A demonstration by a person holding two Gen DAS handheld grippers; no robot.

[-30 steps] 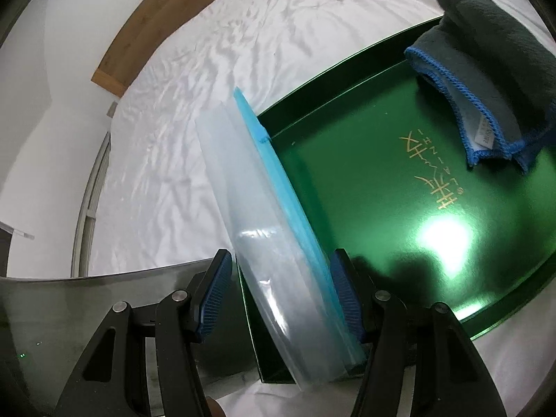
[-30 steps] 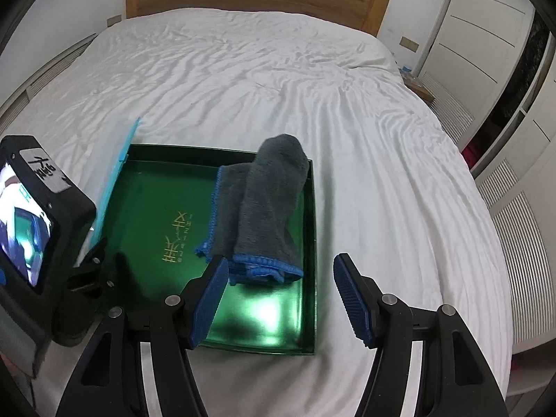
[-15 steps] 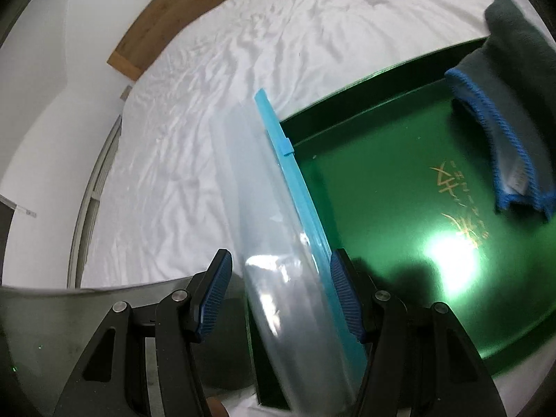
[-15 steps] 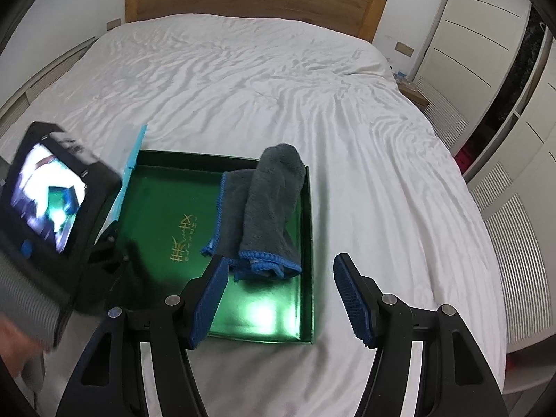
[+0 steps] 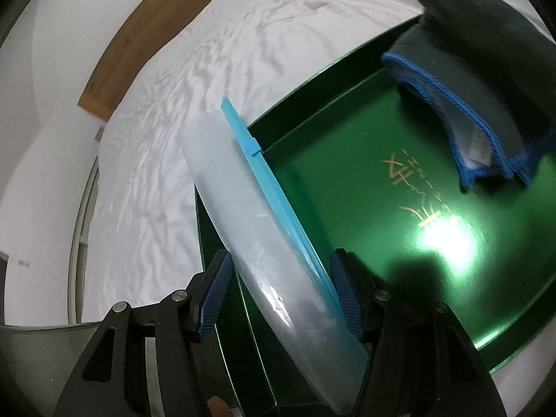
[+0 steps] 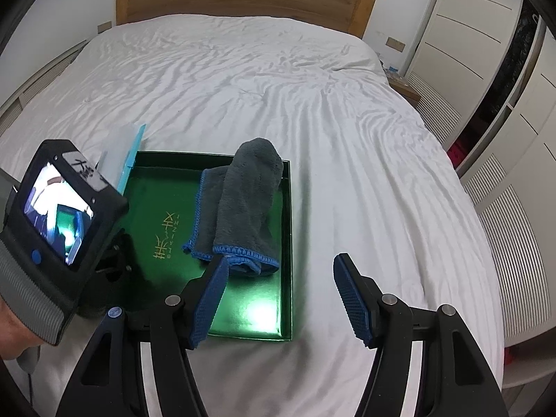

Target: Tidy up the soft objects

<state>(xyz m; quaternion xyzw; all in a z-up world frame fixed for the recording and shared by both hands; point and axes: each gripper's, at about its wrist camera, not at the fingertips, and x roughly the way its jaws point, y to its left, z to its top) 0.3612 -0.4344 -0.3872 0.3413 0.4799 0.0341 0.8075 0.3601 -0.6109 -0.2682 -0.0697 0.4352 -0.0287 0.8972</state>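
Now the left gripper (image 5: 279,292) has swung back toward the tray (image 5: 399,229) vs a sec ago, w/ the towel (image 5: 486,80) nearer in view; the bag (image 5: 257,229) sits between its fingers over the tray's left edge, but whether it's pinched I can't tell. Right gripper (image 6: 279,299) is released and empty, hovering near the tray's front right corner, the towel (image 6: 243,205) lying folded inside. Prob means the bag goes into the tray next.
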